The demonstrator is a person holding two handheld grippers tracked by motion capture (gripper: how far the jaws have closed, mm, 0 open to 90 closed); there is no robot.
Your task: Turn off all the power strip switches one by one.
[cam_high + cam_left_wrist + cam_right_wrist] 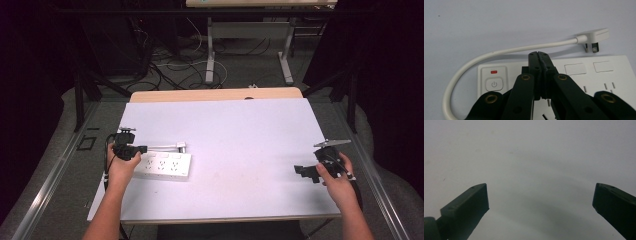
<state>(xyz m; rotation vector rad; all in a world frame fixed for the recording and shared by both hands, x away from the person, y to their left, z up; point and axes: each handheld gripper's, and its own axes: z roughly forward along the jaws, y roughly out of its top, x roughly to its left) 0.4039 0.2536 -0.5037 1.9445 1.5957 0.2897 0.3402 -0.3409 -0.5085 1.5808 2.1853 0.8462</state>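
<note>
Clenched empty, your left gripper [539, 53] hovers over the switch end of the white power strip [162, 166] at the table's [240, 130] left, its plug [595, 36] lying loose beside it, nothing grasped yet, your right gripper [540, 197] gaping idle far right.
</note>
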